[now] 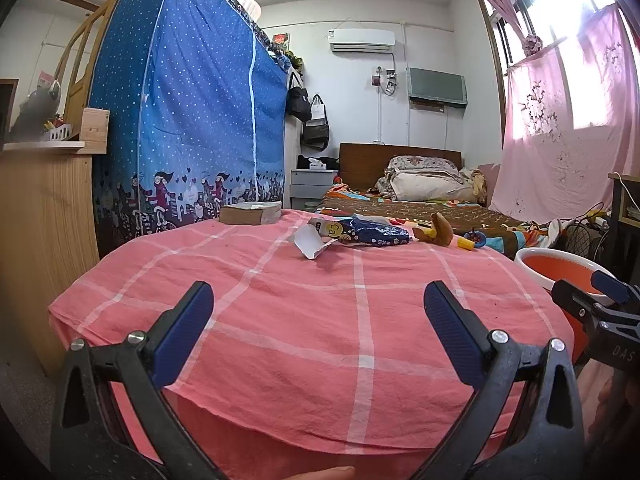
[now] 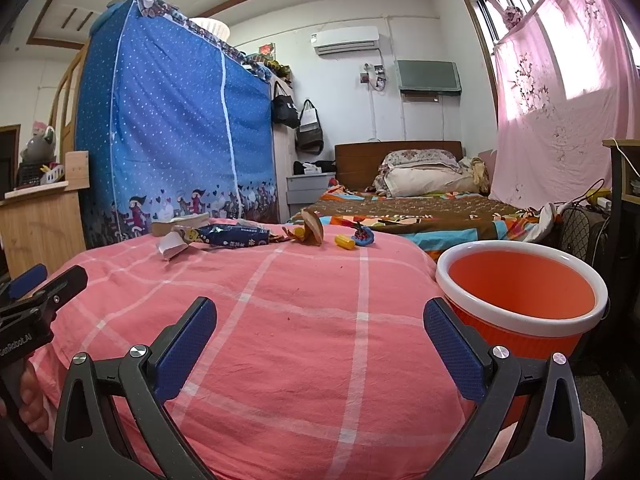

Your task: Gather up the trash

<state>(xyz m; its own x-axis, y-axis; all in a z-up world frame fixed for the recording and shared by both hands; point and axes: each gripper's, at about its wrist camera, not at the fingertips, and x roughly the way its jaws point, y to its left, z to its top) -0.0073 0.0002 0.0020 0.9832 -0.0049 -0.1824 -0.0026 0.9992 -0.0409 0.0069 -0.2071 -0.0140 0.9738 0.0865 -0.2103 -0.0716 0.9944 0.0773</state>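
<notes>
Trash lies along the far side of a table under a pink checked cloth [image 1: 320, 312] [image 2: 304, 300]: a blue snack wrapper [image 1: 370, 233] [image 2: 232, 236] with a torn white flap, a brown peel [image 1: 438, 229] [image 2: 312, 230], a small yellow piece [image 1: 466, 244] [image 2: 345, 241], a small blue scrap [image 2: 363, 237] and a flat cardboard box [image 1: 250, 213] [image 2: 176, 224]. An orange bin with a white rim [image 2: 520, 292] [image 1: 556, 268] stands by the table's right edge. My left gripper [image 1: 318, 304] is open over the near cloth, holding nothing. My right gripper [image 2: 320, 316] is open too, its right finger near the bin.
A blue dotted fabric wardrobe [image 1: 188, 112] stands behind the table on the left, beside a wooden cabinet [image 1: 44, 216]. A bed with a patterned cover [image 2: 420, 212] lies beyond. Pink curtains [image 2: 560, 100] hang on the right, with cables and a dark shelf [image 2: 616, 200] below.
</notes>
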